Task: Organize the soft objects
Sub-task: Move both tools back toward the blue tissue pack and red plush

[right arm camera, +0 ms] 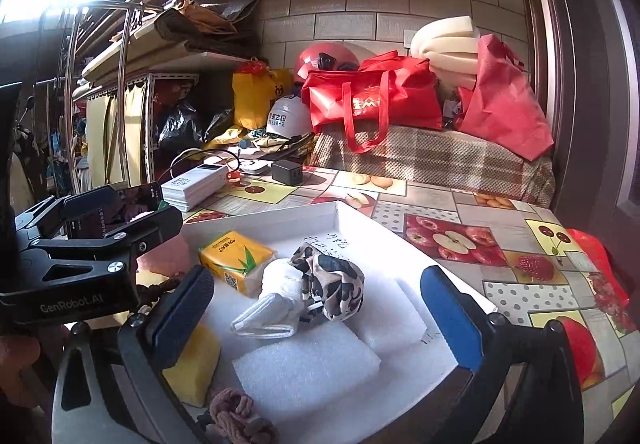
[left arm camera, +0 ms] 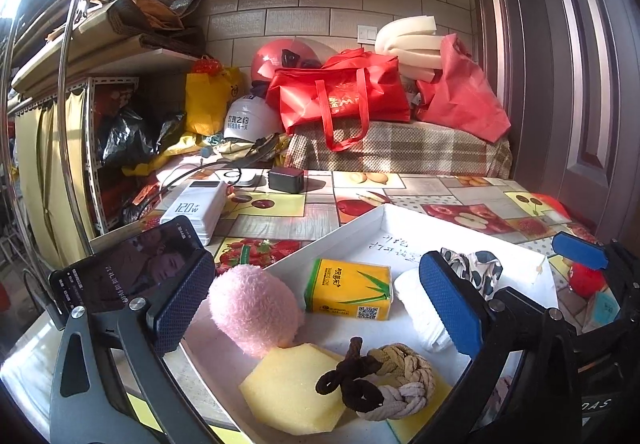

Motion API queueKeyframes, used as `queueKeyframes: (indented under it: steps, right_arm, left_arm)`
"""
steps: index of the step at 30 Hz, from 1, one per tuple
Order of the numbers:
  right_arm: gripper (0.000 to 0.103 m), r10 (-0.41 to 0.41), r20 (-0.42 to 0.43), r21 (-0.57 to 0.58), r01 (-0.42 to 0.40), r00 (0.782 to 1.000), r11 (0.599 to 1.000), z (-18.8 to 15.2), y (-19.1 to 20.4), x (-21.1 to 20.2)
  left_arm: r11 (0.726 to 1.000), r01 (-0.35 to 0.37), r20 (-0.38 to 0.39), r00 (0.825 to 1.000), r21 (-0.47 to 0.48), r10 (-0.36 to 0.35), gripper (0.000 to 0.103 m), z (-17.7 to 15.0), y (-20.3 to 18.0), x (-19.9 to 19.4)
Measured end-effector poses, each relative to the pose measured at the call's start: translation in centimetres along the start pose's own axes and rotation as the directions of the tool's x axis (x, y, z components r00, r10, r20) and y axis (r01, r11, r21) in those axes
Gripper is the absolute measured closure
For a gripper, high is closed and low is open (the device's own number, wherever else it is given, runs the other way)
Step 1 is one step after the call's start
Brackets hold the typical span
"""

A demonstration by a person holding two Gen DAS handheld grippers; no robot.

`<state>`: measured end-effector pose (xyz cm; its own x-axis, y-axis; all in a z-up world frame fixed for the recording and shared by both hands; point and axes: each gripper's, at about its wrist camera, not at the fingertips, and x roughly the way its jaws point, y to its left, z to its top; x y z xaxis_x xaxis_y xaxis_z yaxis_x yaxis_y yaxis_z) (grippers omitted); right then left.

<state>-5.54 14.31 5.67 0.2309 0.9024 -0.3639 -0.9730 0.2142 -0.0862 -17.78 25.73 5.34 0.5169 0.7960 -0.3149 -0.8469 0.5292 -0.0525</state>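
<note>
Hovering both grippers over the shallow white cardboard tray [left arm camera: 360, 222] on the fruit-print desk [left arm camera: 280, 222], nothing held. Left gripper [left arm camera: 316, 308] is standing wide, pads clear of everything. Right gripper [right arm camera: 316, 312] is also wide and empty.

Soft items are all sitting inside the tray:
- fluffy pink plush ball [left arm camera: 252, 310], just beside the left gripper's near pad
- yellow tissue pack with bamboo print [left arm camera: 348, 290], mid-tray
- pale yellow hexagonal sponge [left arm camera: 288, 390], with the braided brown-and-tan rope knot [left arm camera: 384, 380] lying on it
- rolled white cloth [right arm camera: 282, 276], touching the leopard-print fabric scrunchie [right arm camera: 332, 280]
- clear plastic-wrapped white mask [right arm camera: 268, 314], in front of the cloth
- two white foam blocks [right arm camera: 308, 366], right side of the tray
- brownish knitted scrunchie [right arm camera: 236, 418], at the near edge, partly cut off

Judging by this, a placement looks finished and I'm between picks. Can't tell whether anything soft is waiting outside the tray; none is showing on the desk nearby.

Next move calls for choosing one target, lining up the pads either side, and closing gently, since these things squash and the rope knot could drag the sponge along.
</note>
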Motion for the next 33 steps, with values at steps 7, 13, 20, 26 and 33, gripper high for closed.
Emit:
queueKeyframes:
  steps: [7,13,20,26,33]
  right_arm:
    - [0.0,-0.008,0.004,0.006,0.008,1.0,1.0,-0.1,0.0,0.0]
    - [0.0,-0.013,0.023,0.018,0.012,1.0,1.0,-0.2,-0.3,-0.5]
    - [0.0,-0.028,0.047,0.044,0.026,0.999,0.999,-0.4,-0.6,-1.3]
    - [0.0,-0.027,0.047,0.045,0.025,0.999,0.999,-0.6,-0.7,-2.3]
    - [0.0,-0.02,0.048,0.02,0.019,0.999,1.0,-1.7,-0.8,-5.2]
  left_arm:
    - [1.0,0.0,-0.001,1.0,0.0,0.0,0.0,0.0,0.0,0.0]
    - [1.0,0.0,0.005,1.0,0.001,0.0,0.0,0.0,0.0,-0.3]
    - [1.0,-0.013,0.019,1.0,0.003,0.013,0.0,0.1,-0.2,-1.0]
    - [1.0,0.012,0.024,1.0,0.022,-0.012,0.0,-0.3,-0.9,-2.1]
    - [0.996,0.075,0.037,0.996,0.058,-0.077,0.0,-1.0,-3.2,-4.5]
